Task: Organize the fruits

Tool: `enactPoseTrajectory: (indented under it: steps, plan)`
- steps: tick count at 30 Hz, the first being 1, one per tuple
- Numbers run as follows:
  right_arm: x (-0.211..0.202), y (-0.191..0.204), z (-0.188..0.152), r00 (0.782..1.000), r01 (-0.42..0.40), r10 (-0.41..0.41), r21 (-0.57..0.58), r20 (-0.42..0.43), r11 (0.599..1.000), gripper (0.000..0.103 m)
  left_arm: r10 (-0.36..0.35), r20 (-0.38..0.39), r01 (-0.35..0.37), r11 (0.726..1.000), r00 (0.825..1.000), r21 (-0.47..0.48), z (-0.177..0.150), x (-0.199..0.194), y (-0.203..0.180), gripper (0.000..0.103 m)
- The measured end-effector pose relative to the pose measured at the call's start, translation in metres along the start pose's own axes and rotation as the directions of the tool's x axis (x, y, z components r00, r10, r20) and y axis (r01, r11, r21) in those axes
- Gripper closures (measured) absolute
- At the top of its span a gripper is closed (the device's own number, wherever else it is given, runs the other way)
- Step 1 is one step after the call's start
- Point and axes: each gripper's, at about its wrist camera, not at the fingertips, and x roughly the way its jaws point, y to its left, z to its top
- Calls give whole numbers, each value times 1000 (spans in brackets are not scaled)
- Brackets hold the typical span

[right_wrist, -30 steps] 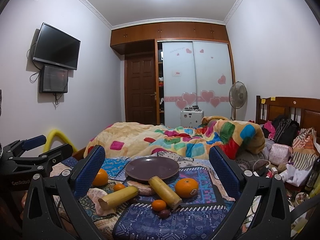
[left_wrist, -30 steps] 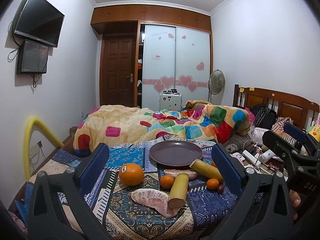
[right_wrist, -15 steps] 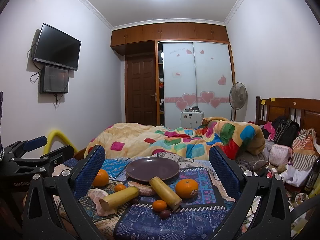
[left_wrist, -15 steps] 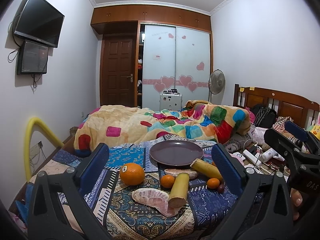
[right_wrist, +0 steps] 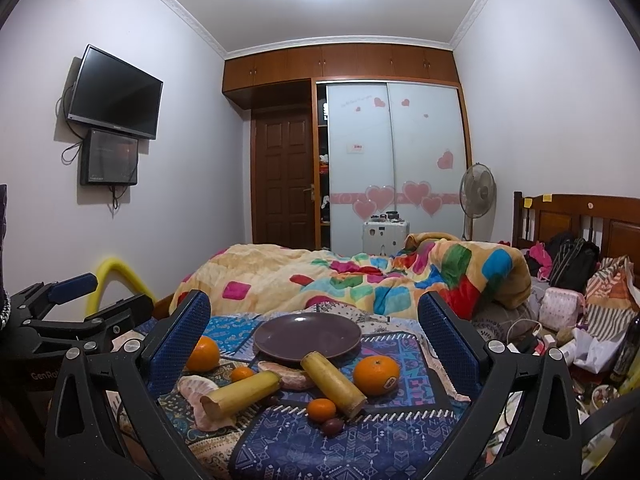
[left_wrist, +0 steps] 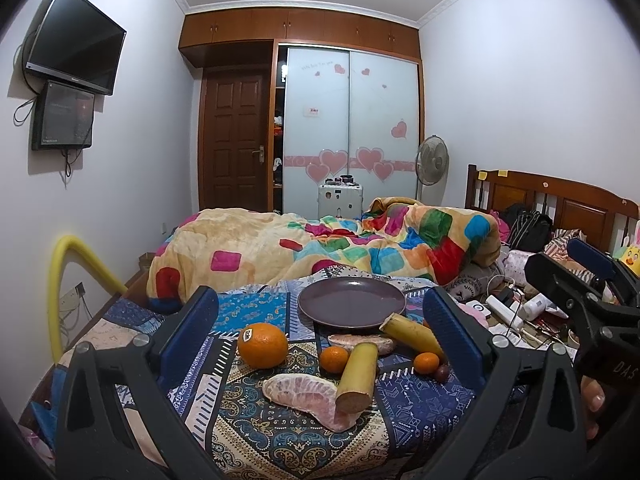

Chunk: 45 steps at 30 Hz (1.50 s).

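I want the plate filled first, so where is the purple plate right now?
The purple plate sits empty mid-frame in both wrist views, on the patterned cloth behind the fruit and before the colourful quilt.

oranges [left_wrist: 263, 345], cane pieces [left_wrist: 357, 376], perhaps pomelo segments [left_wrist: 306, 394] before empty plate [left_wrist: 352, 307].

Glossy plate [left_wrist: 352, 300], patterned cloth [left_wrist: 256, 432]

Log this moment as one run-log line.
stage: pre-grasp | left tool: open, holding nothing | right tool: open, holding nothing | plate: bare | fruit: all on the patterned cloth
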Motion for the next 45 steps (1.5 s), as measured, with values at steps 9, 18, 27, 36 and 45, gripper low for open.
enactPoseTrajectory:
  steps: [9, 18, 27, 36, 45]
  plan:
    - [3, -1, -3, 1000, -8, 8, 15, -10, 1000, 0, 1, -14, -1, 1000, 1000, -7, -4, 5, 1, 0]
    - [17, -4, -9, 999, 3, -4, -13, -47, 1000, 0, 17, -46, -17, 1000, 999, -4, -6, 21, 7, 0]
    - [46, -15, -24, 989, 36, -46, -73, -144, 997, 0, 3, -189, -3, 1000, 982, -2, -13, 69, 30, 0]
    - [88, -43, -41, 947, 14, -26, -38, -319, 999, 0, 8, -338, -12, 1000, 941, -10, -30, 124, 52, 0]
    - [135, -74, -51, 885, 16, -17, -5, -465, 1000, 0, -7, -481, -3, 1000, 876, -21, -39, 176, 75, 8]
